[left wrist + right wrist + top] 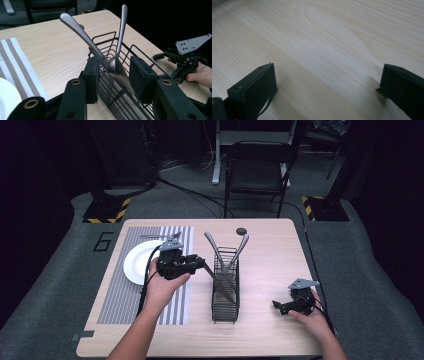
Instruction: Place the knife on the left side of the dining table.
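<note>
Steel knife [123, 81] lowered into wire cutlery caddy [225, 312], straddled ungripped by left claw [114, 75]; right claw [327, 82] splayed over desk [324, 32]; withdrawal judged outstanding.

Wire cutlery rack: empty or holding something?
Holding cutlery: the wire rack has two utensil handles leaning out and a knife inside.

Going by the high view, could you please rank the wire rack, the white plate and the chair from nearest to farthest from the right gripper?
From the right gripper, at the table's right front:
1. Wire rack, just to its left, mid-table.
2. White plate, farther left on the striped mat, beyond the left gripper.
3. Chair, on the floor behind the table's far edge.
</note>
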